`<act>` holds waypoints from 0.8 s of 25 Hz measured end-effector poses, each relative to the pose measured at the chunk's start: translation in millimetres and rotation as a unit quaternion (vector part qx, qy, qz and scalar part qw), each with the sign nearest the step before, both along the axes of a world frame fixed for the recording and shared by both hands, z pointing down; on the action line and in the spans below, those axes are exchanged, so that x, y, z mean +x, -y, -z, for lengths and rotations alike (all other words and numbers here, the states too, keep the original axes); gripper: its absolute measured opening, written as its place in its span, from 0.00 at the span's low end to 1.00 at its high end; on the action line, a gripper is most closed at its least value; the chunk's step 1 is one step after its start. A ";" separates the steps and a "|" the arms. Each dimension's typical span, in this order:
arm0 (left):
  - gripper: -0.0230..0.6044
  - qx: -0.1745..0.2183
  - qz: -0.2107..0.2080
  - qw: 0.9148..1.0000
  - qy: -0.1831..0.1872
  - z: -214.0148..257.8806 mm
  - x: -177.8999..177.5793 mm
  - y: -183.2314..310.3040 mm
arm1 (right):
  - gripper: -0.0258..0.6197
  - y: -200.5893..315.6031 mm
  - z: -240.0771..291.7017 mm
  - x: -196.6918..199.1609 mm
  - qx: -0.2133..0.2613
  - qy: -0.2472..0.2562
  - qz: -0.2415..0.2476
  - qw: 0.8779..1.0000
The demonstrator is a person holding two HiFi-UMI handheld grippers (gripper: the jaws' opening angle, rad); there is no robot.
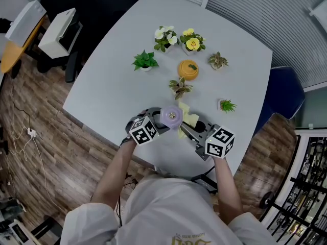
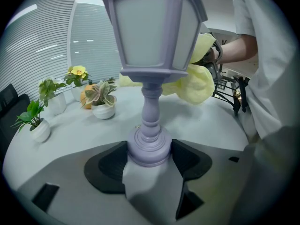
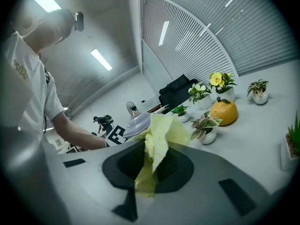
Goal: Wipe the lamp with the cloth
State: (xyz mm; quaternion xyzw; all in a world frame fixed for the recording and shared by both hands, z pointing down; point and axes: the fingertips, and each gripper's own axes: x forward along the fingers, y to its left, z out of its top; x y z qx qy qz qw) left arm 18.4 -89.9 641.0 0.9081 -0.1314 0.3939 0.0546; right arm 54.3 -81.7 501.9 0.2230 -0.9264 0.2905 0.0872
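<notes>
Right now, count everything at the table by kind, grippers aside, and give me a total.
Potted plants: 6
Orange fruit-shaped ornament: 1
Purple lamp: 1
Yellow cloth: 1
Total: 9
</notes>
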 end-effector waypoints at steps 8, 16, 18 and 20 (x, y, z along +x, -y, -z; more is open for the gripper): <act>0.53 -0.001 0.000 1.000 0.000 0.0 -0.2 -0.7 | 0.12 -5.1 3.5 0.1 0.000 0.008 0.001 1.000; 0.53 0.000 0.000 1.000 0.000 0.4 -0.3 -0.4 | 0.12 -8.0 6.7 0.3 -0.004 0.019 0.004 1.000; 0.53 0.000 0.000 1.000 0.000 0.0 -0.2 -0.3 | 0.12 -9.9 6.7 0.3 -0.005 0.022 0.008 1.000; 0.53 0.000 0.000 1.000 0.000 -0.2 0.0 -0.5 | 0.12 -11.6 7.0 0.1 -0.006 0.024 0.011 1.000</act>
